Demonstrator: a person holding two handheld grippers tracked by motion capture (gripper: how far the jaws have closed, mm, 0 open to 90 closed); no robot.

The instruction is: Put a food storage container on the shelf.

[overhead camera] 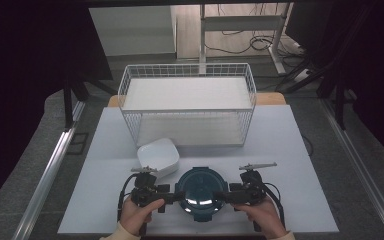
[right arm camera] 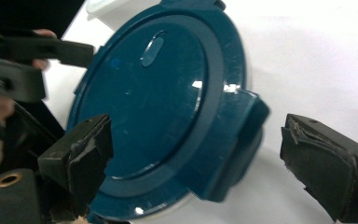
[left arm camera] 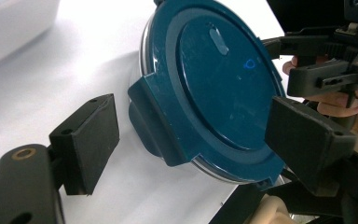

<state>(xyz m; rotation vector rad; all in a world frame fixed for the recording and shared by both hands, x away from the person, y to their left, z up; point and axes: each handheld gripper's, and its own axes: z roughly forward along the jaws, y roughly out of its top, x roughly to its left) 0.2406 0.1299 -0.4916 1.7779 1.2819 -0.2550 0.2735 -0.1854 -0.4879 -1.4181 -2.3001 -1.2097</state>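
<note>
A round container with a dark teal lid [overhead camera: 199, 192] is seen on the white table [overhead camera: 290, 150], close to the near edge and roughly at its middle. In the gripper views a clear rim shows beneath the lid, and a locking tab [left arm camera: 151, 123] projects from the lid's side; a second locking tab [right arm camera: 235, 144] is seen on the opposite side.

The left gripper [overhead camera: 172, 196] is held at the left side of the container by the left hand [overhead camera: 139, 212]. In the left gripper view its jaws are spread wide, one on each side of the lid's tab, and no contact with the tab can be made out. The right gripper [overhead camera: 222, 196] is held at the right side by the right hand [overhead camera: 264, 215]. In the right gripper view its jaws are likewise spread apart: one lies over the lid's edge, where contact cannot be judged, and the other is clear of the tab on the table side.

A white square dish [overhead camera: 158, 157] is placed just beyond the container, to the far left of it, near but apart. Farther back a white wire basket [overhead camera: 187, 102] is set across the middle of the table, with a white liner seen inside it. A grey floor and metal frame legs are seen past the far edge.
</note>
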